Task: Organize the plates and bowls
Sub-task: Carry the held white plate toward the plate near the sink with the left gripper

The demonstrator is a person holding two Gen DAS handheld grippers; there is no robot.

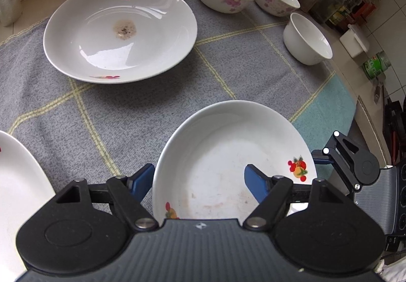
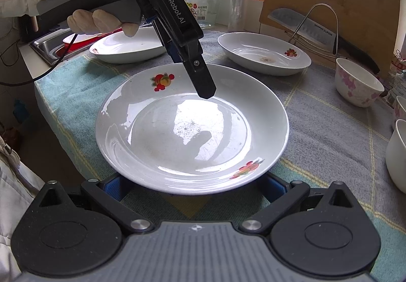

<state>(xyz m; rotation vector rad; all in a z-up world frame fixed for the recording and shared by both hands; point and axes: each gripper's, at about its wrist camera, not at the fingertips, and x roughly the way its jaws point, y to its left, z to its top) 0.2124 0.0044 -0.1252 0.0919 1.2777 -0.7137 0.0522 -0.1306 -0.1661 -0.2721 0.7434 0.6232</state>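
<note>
Your left hand (image 2: 101, 20), gloved, wraps the handle and points the left gripper (image 1: 199, 180) steeply down onto the plate (image 1: 223, 155). One blue pad (image 1: 142, 180) sits outside the plate's rim and the other lies on the inner wall. Jaws are clenched on that rim.

Your right gripper (image 2: 196, 185) is pitched down, its fingers spread wide under the plate's near rim. The pads are hidden there, so you cannot tell whether they press.

The plate lies on the checked cloth (image 1: 127, 116), close to its teal edge at the worktop's near side. It is white, deep and glossy, with fruit decals on the rim and faint brownish smears and specks in the well.
</note>
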